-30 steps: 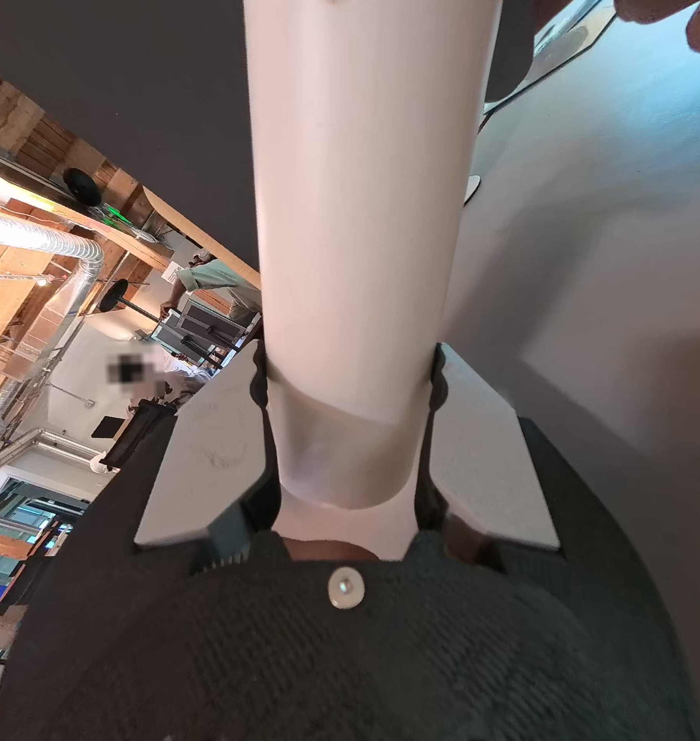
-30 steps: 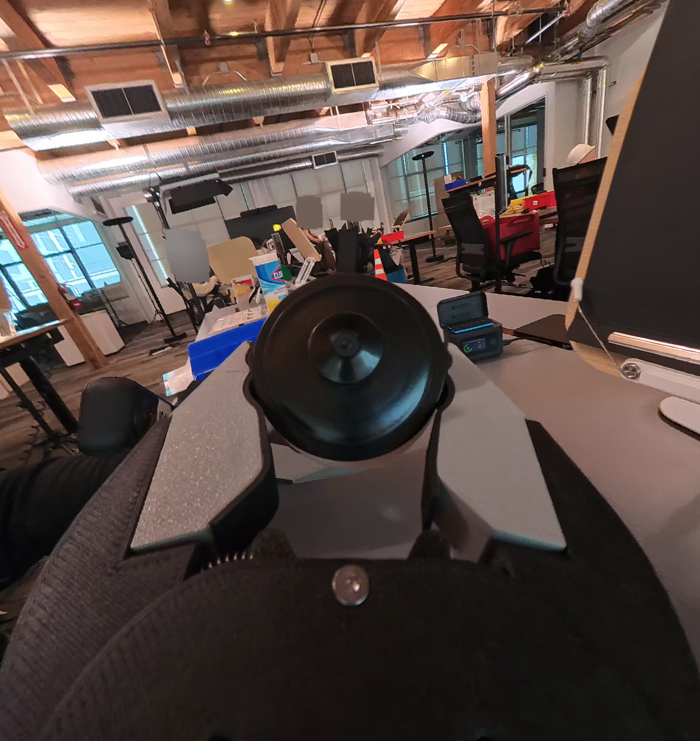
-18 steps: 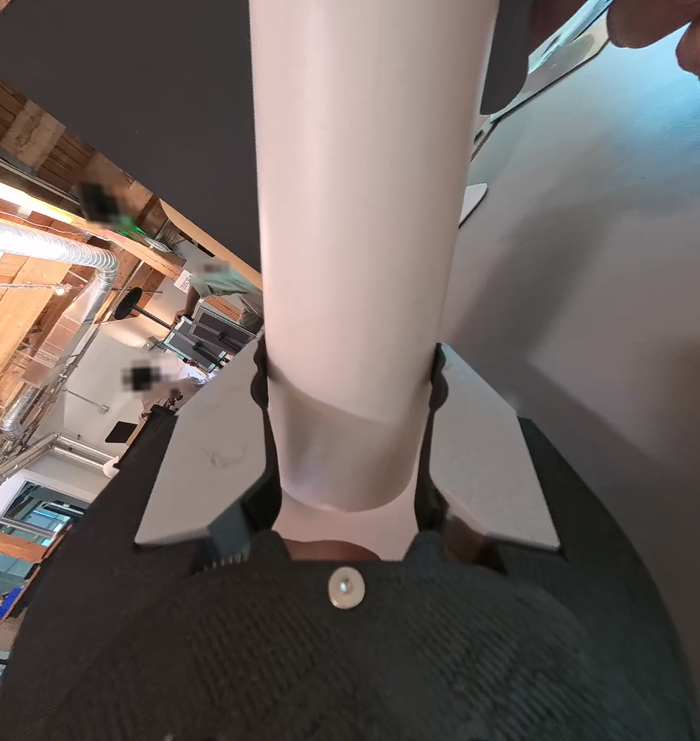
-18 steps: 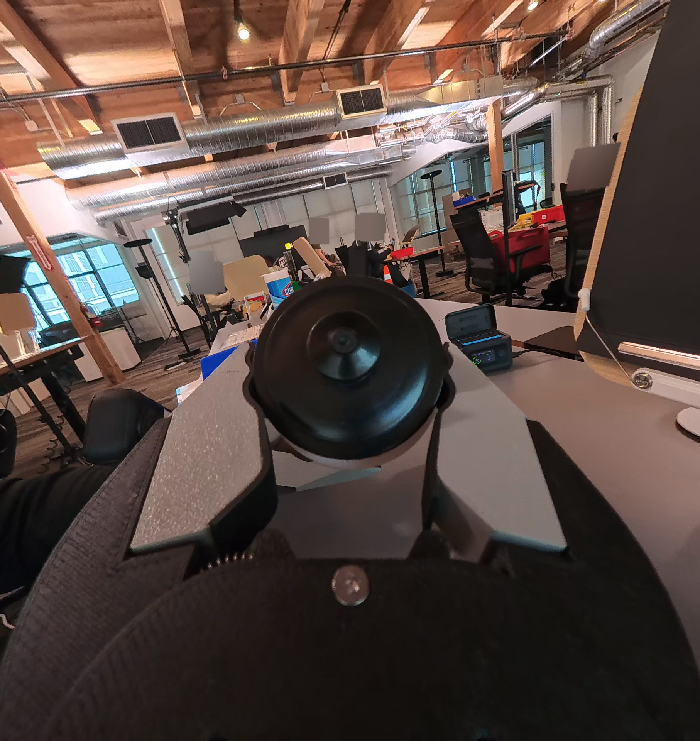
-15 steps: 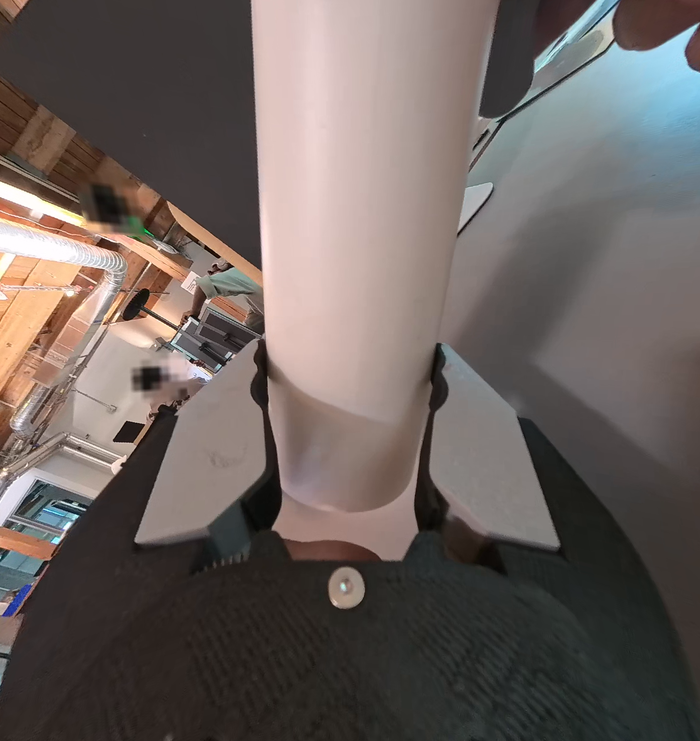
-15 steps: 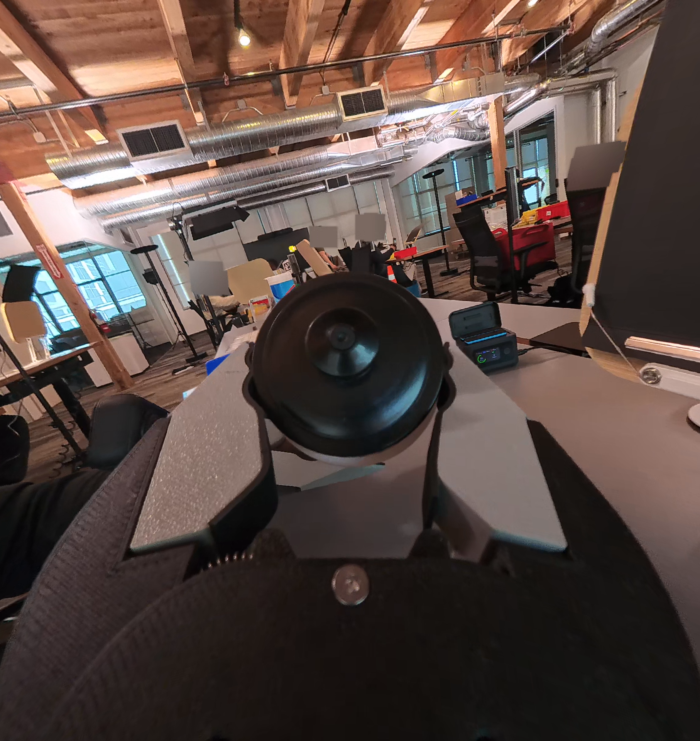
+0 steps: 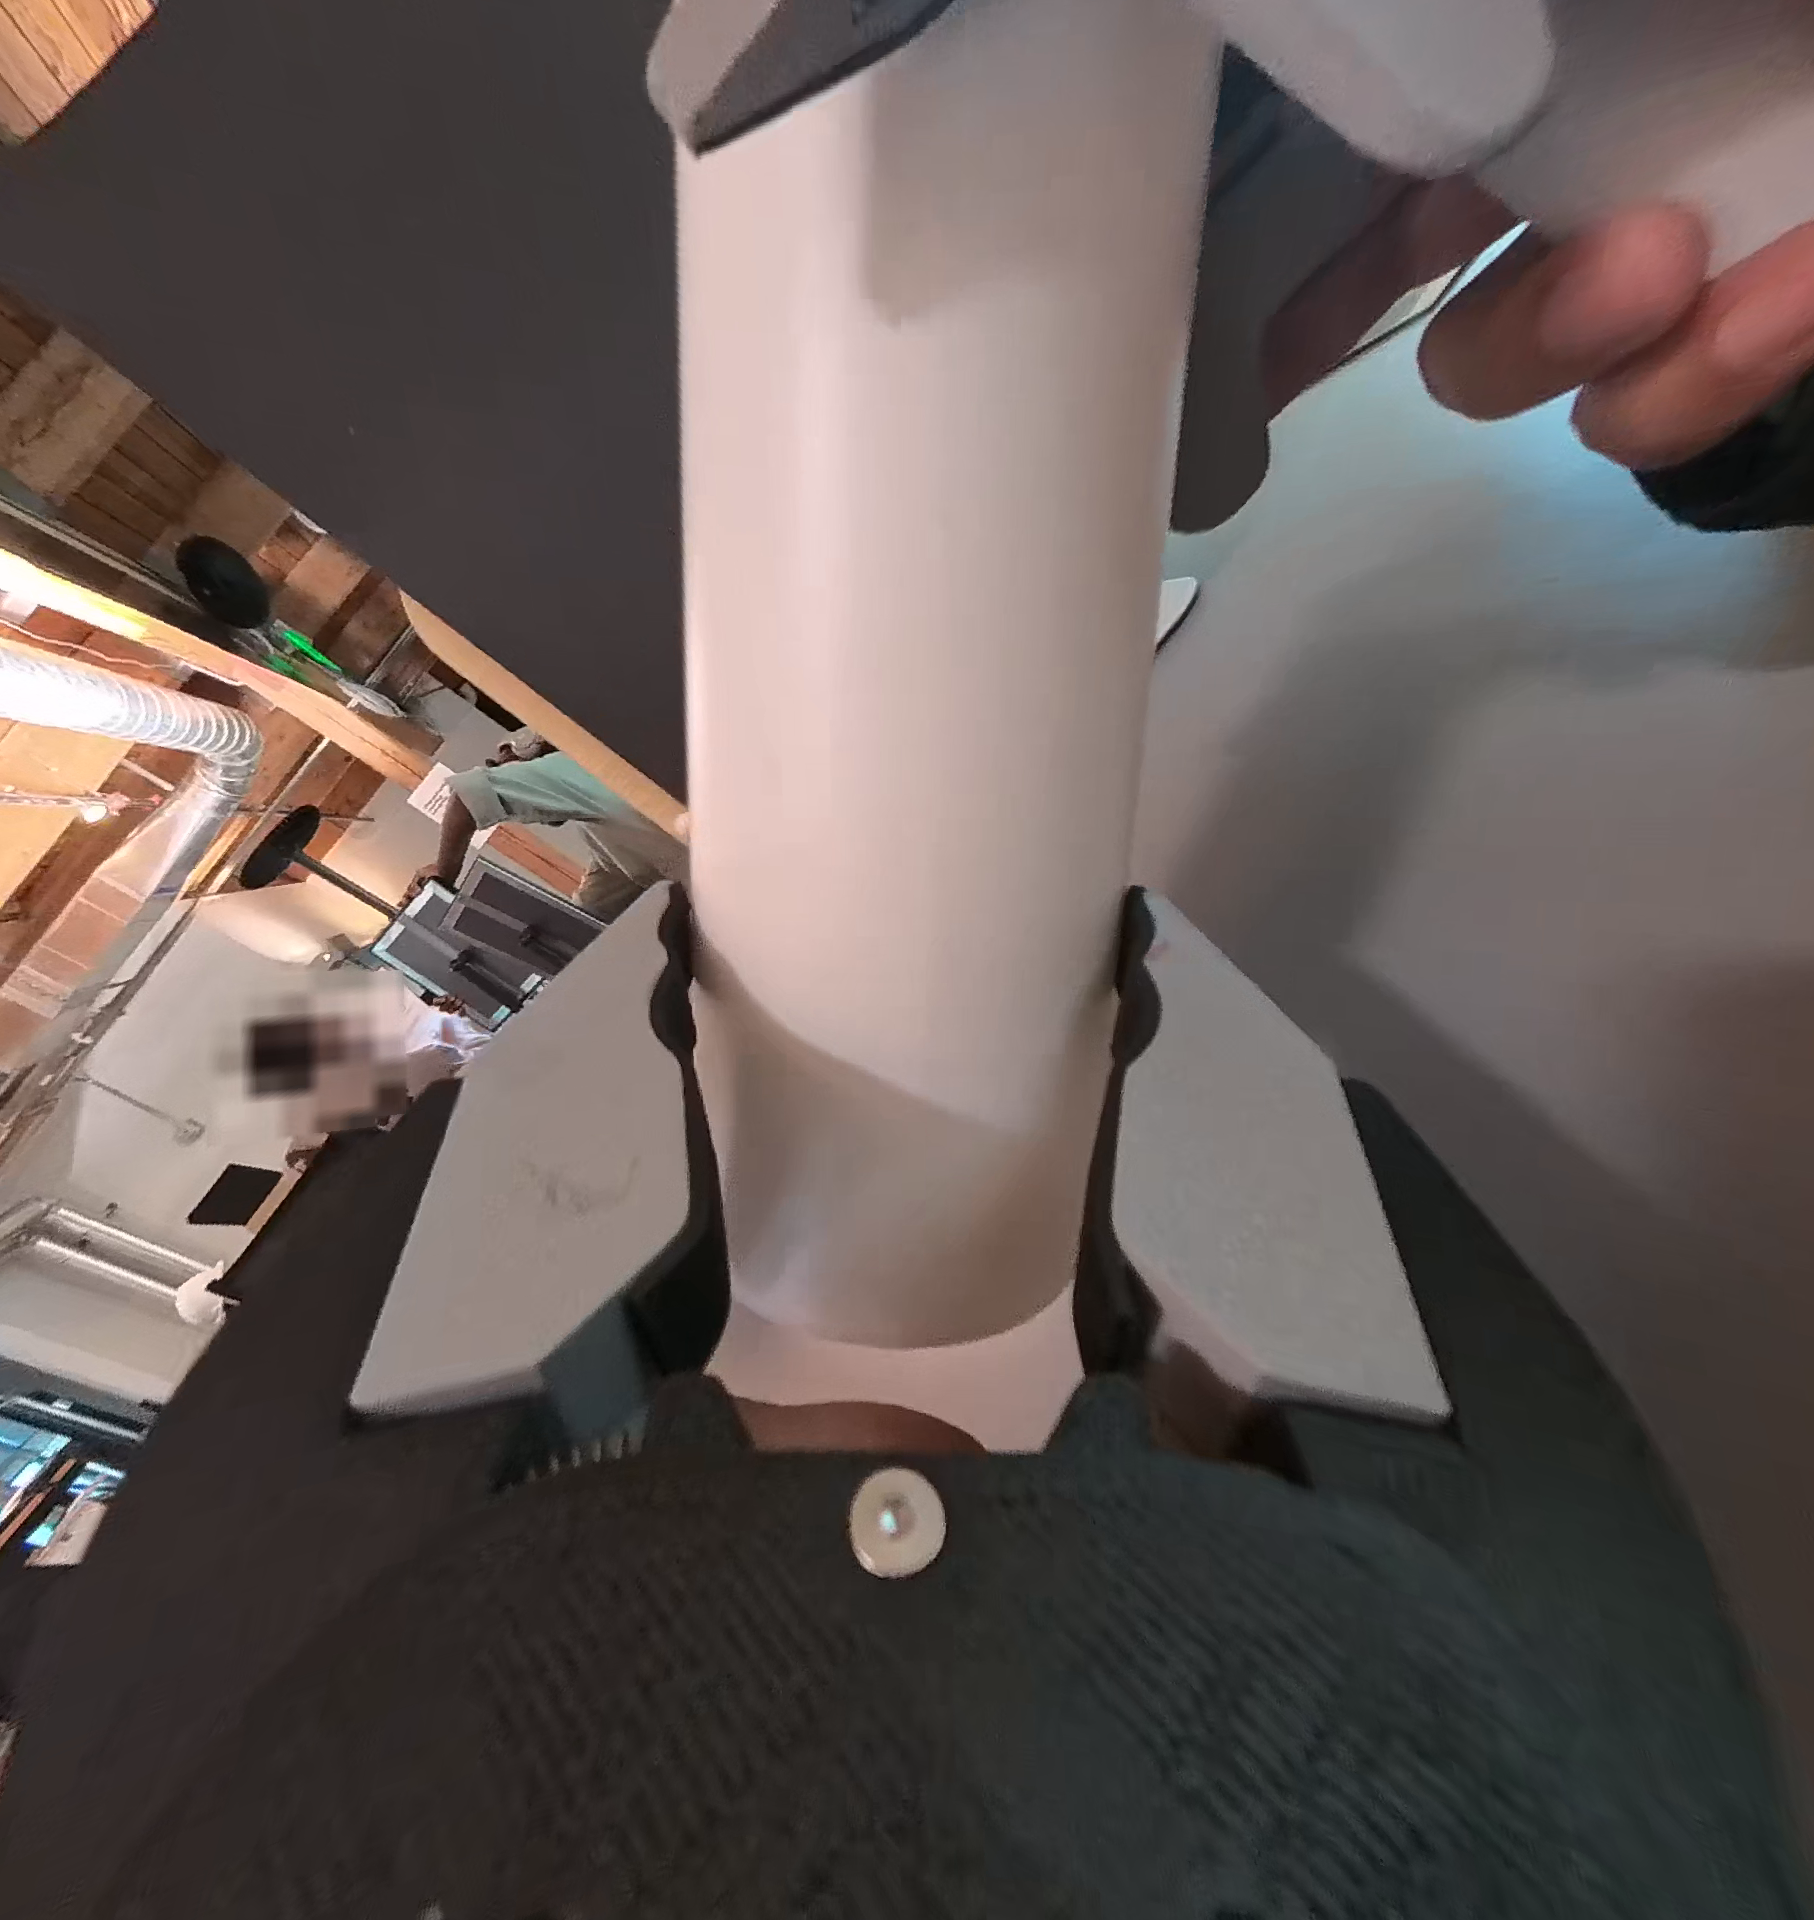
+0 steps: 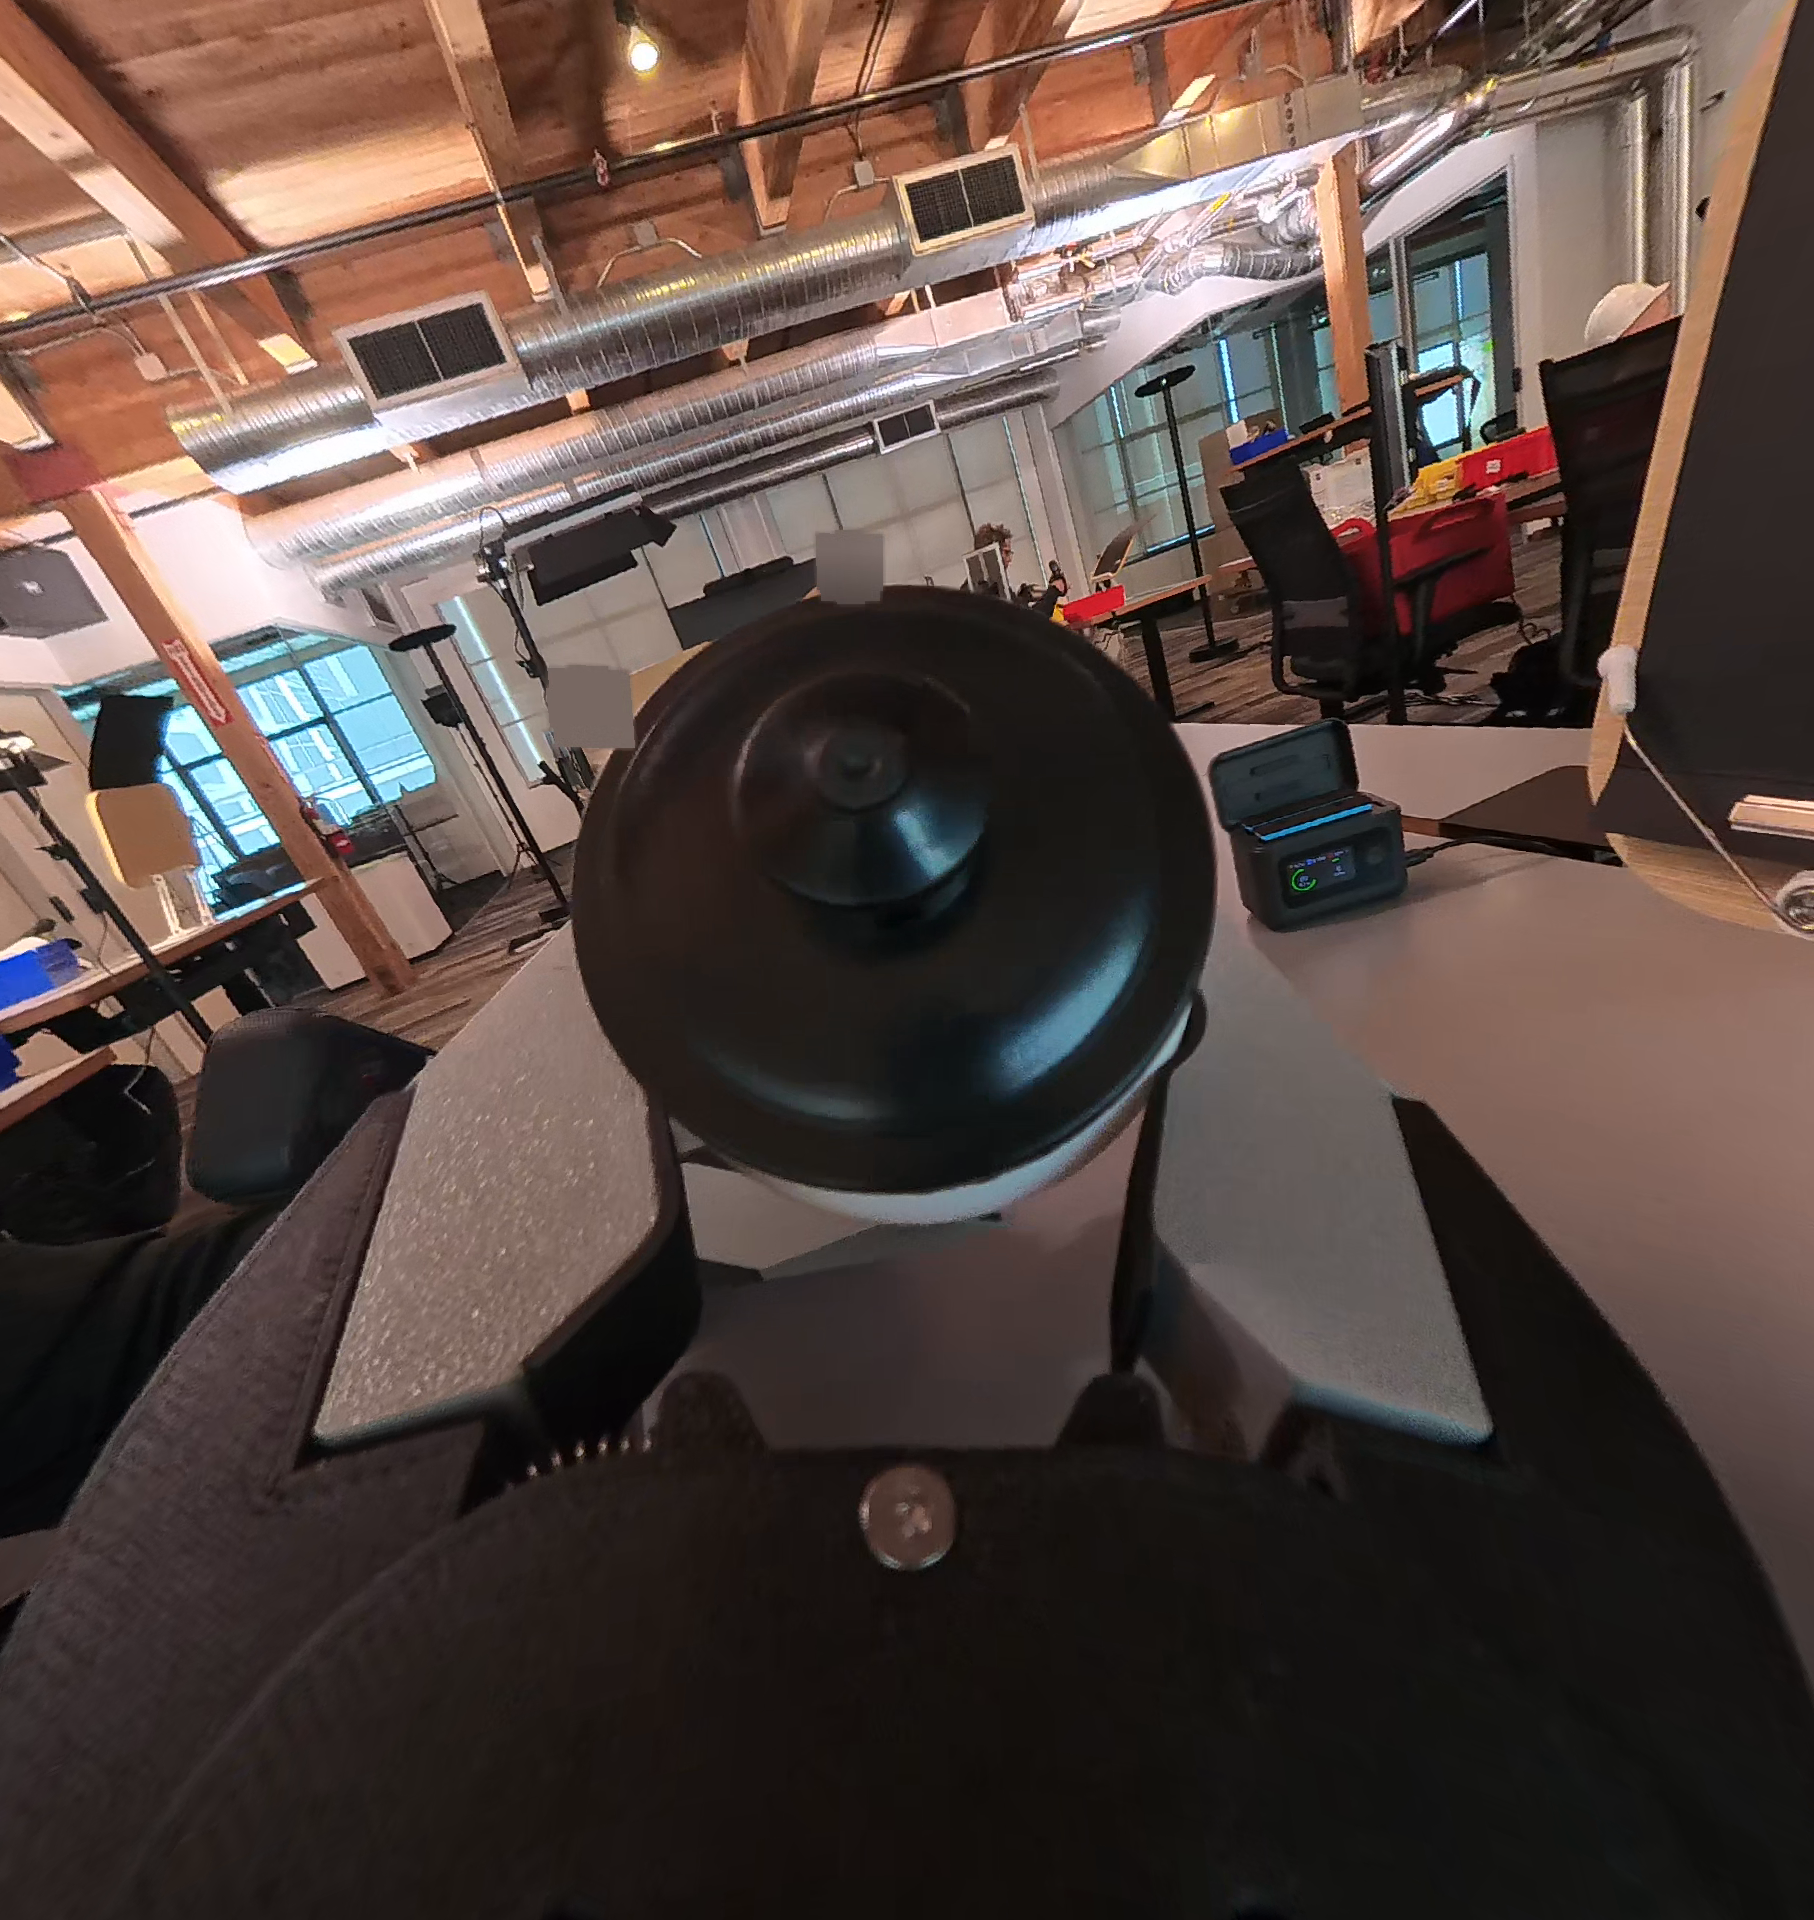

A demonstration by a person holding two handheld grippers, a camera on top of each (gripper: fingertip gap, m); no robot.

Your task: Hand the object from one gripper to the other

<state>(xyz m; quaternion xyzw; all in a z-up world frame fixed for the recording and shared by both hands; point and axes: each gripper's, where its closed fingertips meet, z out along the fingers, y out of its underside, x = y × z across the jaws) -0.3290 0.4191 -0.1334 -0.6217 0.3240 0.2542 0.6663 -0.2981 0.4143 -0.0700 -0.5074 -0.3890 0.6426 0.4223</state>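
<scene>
A white cylindrical bottle with a black lid is held by both grippers above the grey table. My left gripper is shut on the bottle's lower body, with one finger on each side. My right gripper is shut on the bottle just below the lid, which points at its camera and tilts up. In the left wrist view a grey finger of the right gripper and the person's hand show at the bottle's far end.
A black charging case stands on the table behind the lid. A dark panel with a wooden edge stands at the right and fills the upper left of the left wrist view. Office chairs and desks are beyond. Across from one pair of fingers to the other is roughly 7 centimeters.
The lid has risen and tilted up in the right wrist view. In the left wrist view the right gripper and hand have come further into sight. Both grips hold.
</scene>
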